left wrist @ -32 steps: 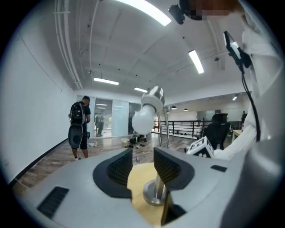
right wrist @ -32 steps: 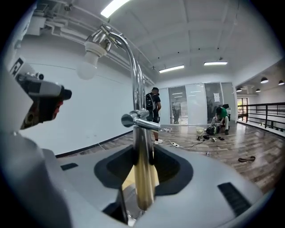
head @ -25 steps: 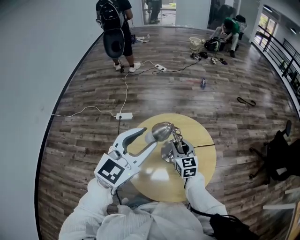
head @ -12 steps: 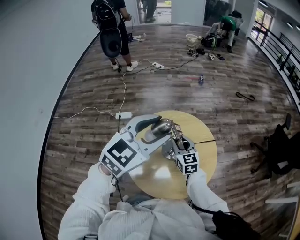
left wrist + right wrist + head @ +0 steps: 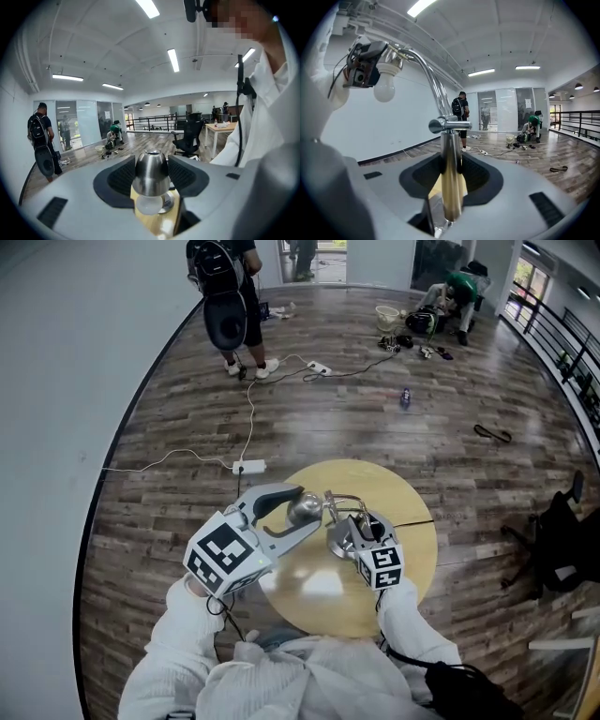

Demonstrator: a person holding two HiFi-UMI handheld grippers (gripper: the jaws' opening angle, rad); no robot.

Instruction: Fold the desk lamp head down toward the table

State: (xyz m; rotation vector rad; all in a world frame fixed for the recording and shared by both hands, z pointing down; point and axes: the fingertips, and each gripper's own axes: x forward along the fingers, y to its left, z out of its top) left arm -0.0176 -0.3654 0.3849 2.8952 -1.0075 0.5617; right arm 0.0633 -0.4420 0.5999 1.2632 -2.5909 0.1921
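A chrome desk lamp stands on a round yellow table [image 5: 408, 507]. Its dome-shaped lamp head [image 5: 302, 512] with a white bulb sits between the jaws of my left gripper [image 5: 307, 507], which is shut on it from both sides. In the left gripper view the lamp head [image 5: 151, 171] fills the gap, bulb [image 5: 149, 205] facing the camera. My right gripper [image 5: 341, 538] is shut on the lamp's upright post [image 5: 451, 173] just above the base. From there the curved arm [image 5: 431, 79] rises to the lamp head [image 5: 377, 58] at upper left.
A power strip [image 5: 248, 466] and white cable lie on the wood floor beyond the table. A person with a backpack [image 5: 225, 296] stands far back, another crouches [image 5: 455, 292] among bags. A black office chair [image 5: 562, 545] stands at the right.
The left gripper has come down and toward the left with the lamp head in it, so the head sits lower over the table. The right gripper has stayed on the post.
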